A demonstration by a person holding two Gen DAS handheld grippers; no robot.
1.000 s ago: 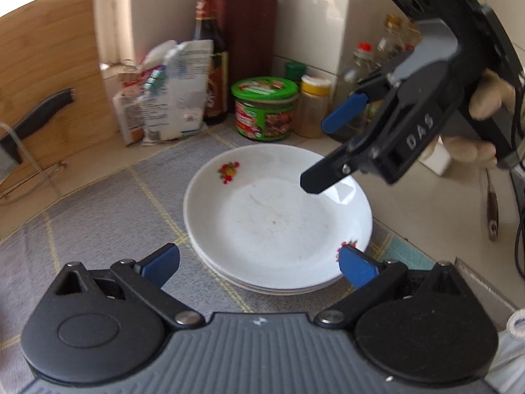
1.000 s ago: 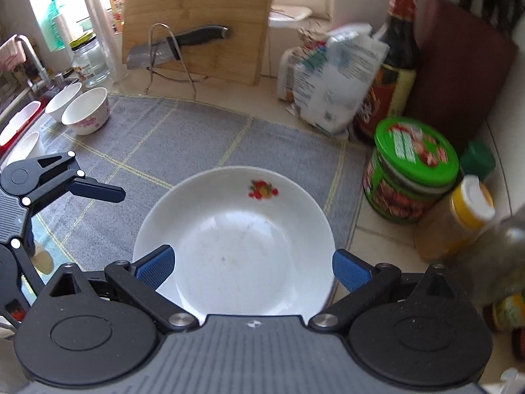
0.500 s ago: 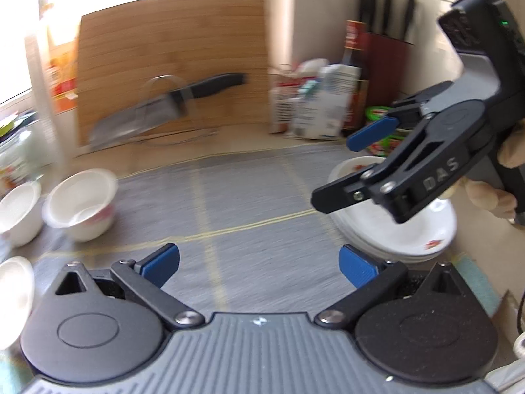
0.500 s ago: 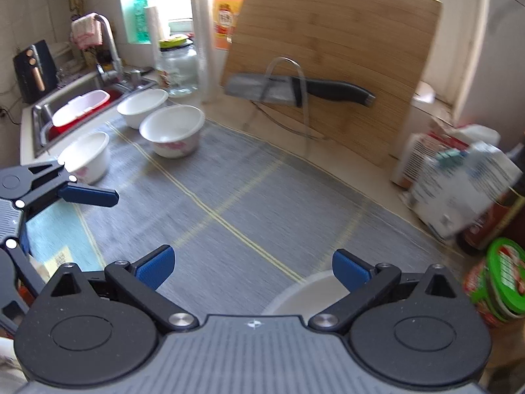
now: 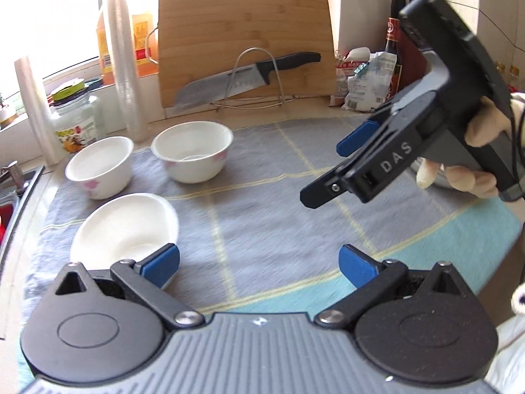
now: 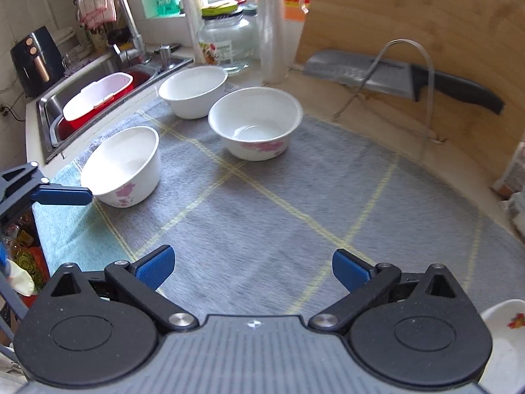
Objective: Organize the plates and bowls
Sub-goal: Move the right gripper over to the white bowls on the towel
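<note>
Three white bowls with pink flowers stand on the grey mat (image 5: 262,203). In the left wrist view the nearest bowl (image 5: 124,226) sits just ahead of my left gripper (image 5: 259,262), which is open and empty; its left pad is close to that bowl's rim. Two more bowls (image 5: 100,165) (image 5: 192,154) stand behind it. My right gripper (image 5: 331,167) hovers open at the right, held by a gloved hand (image 5: 475,151). In the right wrist view my right gripper (image 6: 252,266) is open over bare mat, with the bowls (image 6: 123,164) (image 6: 256,121) (image 6: 193,90) ahead on the left. A flowered plate's rim (image 6: 505,328) shows at bottom right.
A knife (image 5: 242,78) lies in a wire rack against an upright bamboo board (image 5: 246,32). A glass jar (image 6: 229,42) and tall plastic-wrapped stacks (image 5: 124,75) line the back. A sink (image 6: 52,105) holding a red basin (image 6: 98,98) lies left of the mat.
Both grippers have swung left, away from the plate stack and toward the three bowls. The plates have left the left wrist view. Both grippers stay open.
</note>
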